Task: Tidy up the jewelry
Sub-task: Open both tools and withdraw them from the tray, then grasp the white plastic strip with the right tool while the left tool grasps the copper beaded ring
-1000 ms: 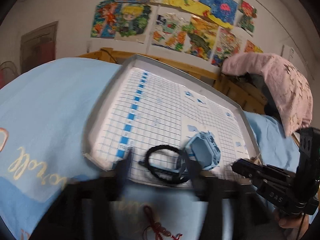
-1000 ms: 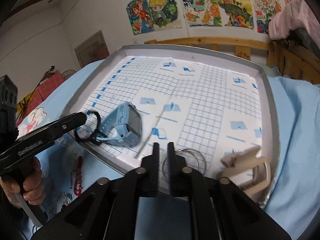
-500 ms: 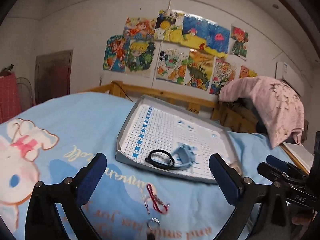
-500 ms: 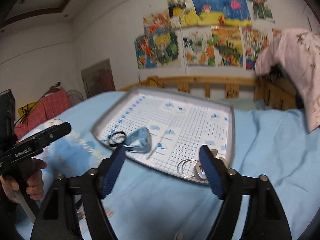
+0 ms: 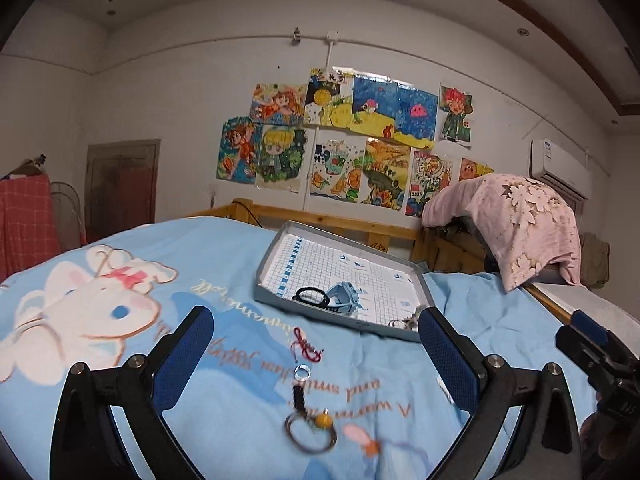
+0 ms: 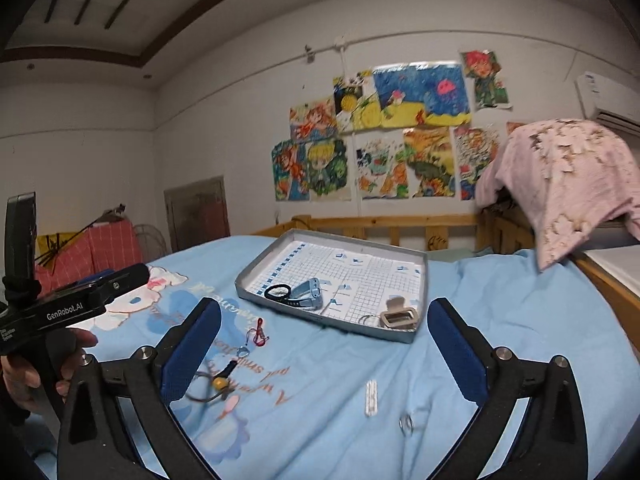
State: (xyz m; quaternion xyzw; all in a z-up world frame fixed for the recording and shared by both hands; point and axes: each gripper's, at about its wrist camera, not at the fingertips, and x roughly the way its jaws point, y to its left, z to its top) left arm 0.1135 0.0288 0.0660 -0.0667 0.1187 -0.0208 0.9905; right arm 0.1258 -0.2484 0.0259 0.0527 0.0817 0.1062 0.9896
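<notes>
A grey tray (image 5: 264, 280) (image 6: 248, 280) lies on the blue bedspread. It holds a black hair tie (image 5: 311, 297), a blue watch (image 5: 343, 298), a thin wire hoop (image 6: 370, 319) and a beige clip (image 6: 400, 316). On the spread nearer me are a red cord (image 5: 306, 346), a silver ring (image 5: 302, 372), a key ring with a yellow bead (image 5: 310, 428), a white clip (image 6: 371, 398) and a small wire ring (image 6: 406, 426). My left gripper (image 5: 315, 314) is open and empty, well short of the tray. The jaws of my right gripper (image 6: 325, 305) are opening with nothing between them.
A wooden bed rail (image 6: 380, 224) runs behind the tray. A pink blanket (image 6: 560, 184) hangs over the rail at the right. Drawings (image 5: 340, 144) cover the far wall, and a door (image 5: 120, 188) stands at the left. A hand (image 6: 24, 376) grips the left tool.
Both grippers have drawn back from the tray and risen. The left jaws widened from half open and the right jaws opened from shut. The watch, hair tie and wire hoop stay in the tray.
</notes>
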